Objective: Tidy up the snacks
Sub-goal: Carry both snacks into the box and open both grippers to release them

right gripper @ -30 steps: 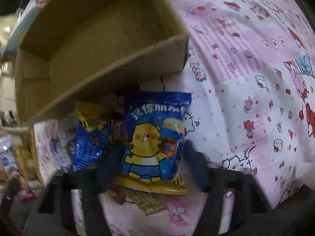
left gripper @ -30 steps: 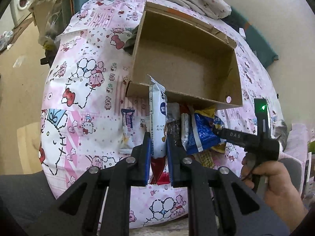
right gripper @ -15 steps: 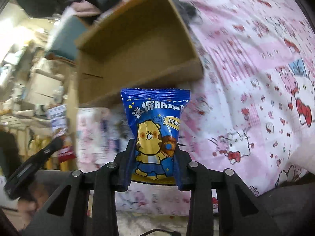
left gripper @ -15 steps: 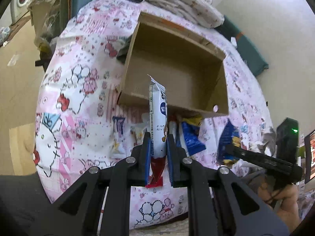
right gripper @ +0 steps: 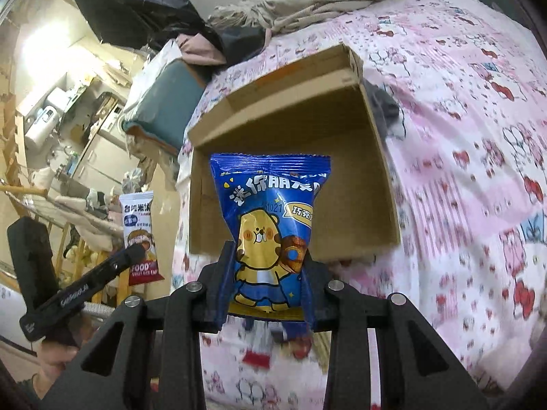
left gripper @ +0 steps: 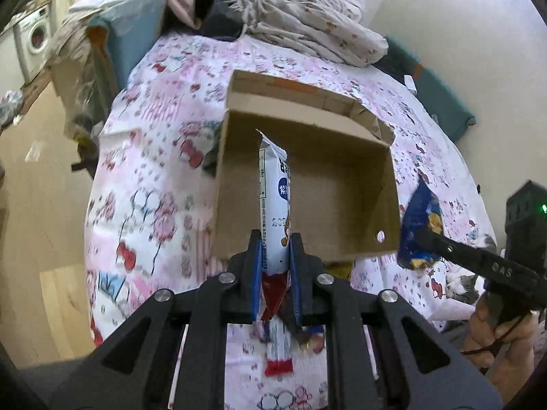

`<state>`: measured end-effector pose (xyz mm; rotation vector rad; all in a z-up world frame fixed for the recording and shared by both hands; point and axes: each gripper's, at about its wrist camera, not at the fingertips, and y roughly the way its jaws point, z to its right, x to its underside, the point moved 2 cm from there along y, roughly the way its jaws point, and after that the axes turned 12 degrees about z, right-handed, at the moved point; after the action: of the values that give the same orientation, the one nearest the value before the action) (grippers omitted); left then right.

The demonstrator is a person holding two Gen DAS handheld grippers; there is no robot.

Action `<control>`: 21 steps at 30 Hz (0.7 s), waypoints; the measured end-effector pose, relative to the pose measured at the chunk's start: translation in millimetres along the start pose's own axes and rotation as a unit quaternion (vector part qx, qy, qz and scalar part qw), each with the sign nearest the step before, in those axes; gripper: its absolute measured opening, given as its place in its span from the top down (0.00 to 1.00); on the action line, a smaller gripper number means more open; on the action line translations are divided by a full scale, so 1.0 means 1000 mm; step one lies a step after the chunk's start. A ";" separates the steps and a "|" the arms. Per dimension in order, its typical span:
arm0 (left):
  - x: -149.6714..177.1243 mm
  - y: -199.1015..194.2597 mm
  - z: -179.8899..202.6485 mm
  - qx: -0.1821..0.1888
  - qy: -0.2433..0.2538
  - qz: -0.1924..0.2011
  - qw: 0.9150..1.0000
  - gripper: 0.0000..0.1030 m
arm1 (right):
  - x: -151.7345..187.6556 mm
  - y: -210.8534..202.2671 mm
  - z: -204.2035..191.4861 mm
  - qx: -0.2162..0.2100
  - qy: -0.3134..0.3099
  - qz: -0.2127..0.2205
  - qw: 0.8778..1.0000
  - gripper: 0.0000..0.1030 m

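My left gripper (left gripper: 276, 242) is shut on a white and red rice-cracker packet (left gripper: 274, 201), held edge-on and upright in front of the open cardboard box (left gripper: 355, 106). In the right wrist view my right gripper (right gripper: 268, 256) is shut on a blue snack bag with a yellow bear (right gripper: 270, 225), also upright before the box (right gripper: 297, 78). The box interior looks bare. Each view catches the other gripper with its load: the blue bag (left gripper: 422, 218) at right, the white packet (right gripper: 140, 232) at left. Loose snacks (right gripper: 273, 348) lie blurred on the bedspread below the fingers.
The box sits on a pink cartoon-print bedspread (left gripper: 150, 157). Crumpled bedding and clothes (left gripper: 307, 30) are heaped behind it. A teal cushion (right gripper: 160, 99) lies at the bed's far left edge, and a wooden floor (left gripper: 30, 184) runs along the left. A hand (left gripper: 495, 335) grips the right tool.
Both grippers have risen from the snack pile toward the box. The right one closed on the blue bag and lifted it off the bedspread; the left kept its packet.
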<state>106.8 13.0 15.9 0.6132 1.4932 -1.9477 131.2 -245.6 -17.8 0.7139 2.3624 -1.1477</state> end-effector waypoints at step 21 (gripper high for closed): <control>-0.007 0.106 0.026 -0.025 0.075 -0.003 0.997 0.88 | -0.002 0.082 0.039 0.059 0.001 -0.017 0.998 0.66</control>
<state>186.2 -30.4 -45.1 0.7477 1.6304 -1.8980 188.3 -234.5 -88.1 0.7158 2.3316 -1.3114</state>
